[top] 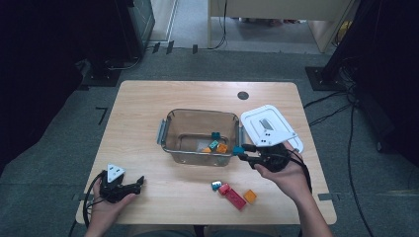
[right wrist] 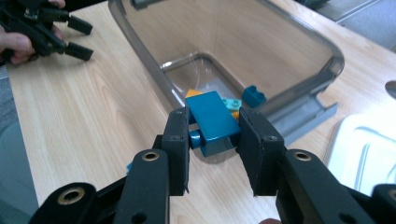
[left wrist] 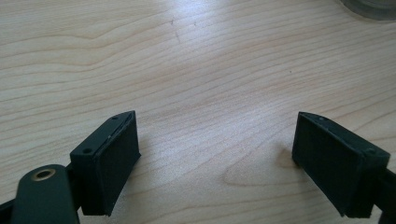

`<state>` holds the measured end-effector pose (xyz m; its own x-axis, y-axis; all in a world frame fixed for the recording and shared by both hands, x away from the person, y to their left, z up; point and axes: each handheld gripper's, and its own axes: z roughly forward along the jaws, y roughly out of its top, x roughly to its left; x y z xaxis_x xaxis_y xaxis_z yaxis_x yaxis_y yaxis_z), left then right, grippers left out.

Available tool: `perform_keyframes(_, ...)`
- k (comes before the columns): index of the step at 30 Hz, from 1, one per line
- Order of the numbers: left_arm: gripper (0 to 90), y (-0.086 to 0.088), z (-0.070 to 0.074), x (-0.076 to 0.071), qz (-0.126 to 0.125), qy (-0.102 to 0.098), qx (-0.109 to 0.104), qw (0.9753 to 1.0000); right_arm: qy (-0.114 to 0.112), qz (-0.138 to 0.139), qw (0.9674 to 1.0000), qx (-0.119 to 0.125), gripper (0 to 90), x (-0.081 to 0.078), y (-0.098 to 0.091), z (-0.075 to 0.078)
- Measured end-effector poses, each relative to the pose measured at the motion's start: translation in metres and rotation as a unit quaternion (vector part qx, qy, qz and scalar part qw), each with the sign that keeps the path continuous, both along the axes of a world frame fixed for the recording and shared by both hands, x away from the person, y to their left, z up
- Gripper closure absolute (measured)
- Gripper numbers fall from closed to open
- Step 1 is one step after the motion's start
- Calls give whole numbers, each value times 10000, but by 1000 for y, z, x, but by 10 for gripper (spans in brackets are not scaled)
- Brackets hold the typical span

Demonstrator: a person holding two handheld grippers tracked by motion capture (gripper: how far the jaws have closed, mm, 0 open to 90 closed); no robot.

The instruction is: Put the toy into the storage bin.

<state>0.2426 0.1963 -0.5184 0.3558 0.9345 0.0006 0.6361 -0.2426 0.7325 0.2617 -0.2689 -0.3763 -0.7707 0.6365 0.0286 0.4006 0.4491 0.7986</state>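
Note:
My right gripper (right wrist: 215, 122) is shut on a blue brick (right wrist: 210, 114), pinched between its two pads. In the high view that gripper (top: 244, 152) holds the brick (top: 238, 150) in the air just outside the right front corner of the clear plastic bin (top: 168, 129). Inside the bin lie a few bricks, teal (top: 215, 135) and orange (top: 222, 148). At the table's front left my left gripper (top: 140, 184) rests on the wood, open. Its jaws stand wide apart with bare table between them (left wrist: 217, 149).
A white lid (top: 271, 127) lies right of the bin, close behind my right hand. Three loose bricks sit near the front edge: a teal-grey one (top: 216, 185), a red one (top: 232, 195) and an orange one (top: 250, 196). The bin's rim (right wrist: 332, 56) curves just beyond the held brick.

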Motion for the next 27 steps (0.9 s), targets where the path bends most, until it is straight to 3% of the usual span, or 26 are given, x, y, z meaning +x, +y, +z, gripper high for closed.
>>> perform_keyframes(12,146,0,0,0,-2,-5,5,10000,-34,60,10000,29,662,25,25,9)
perform_keyframes(23,147,0,0,0,-1,-10,2,10000,247,-211,9993,-211,657,55,56,-5)
perform_keyframes(27,146,0,0,0,-3,-8,5,10000,321,-266,9990,-187,591,59,59,-8)
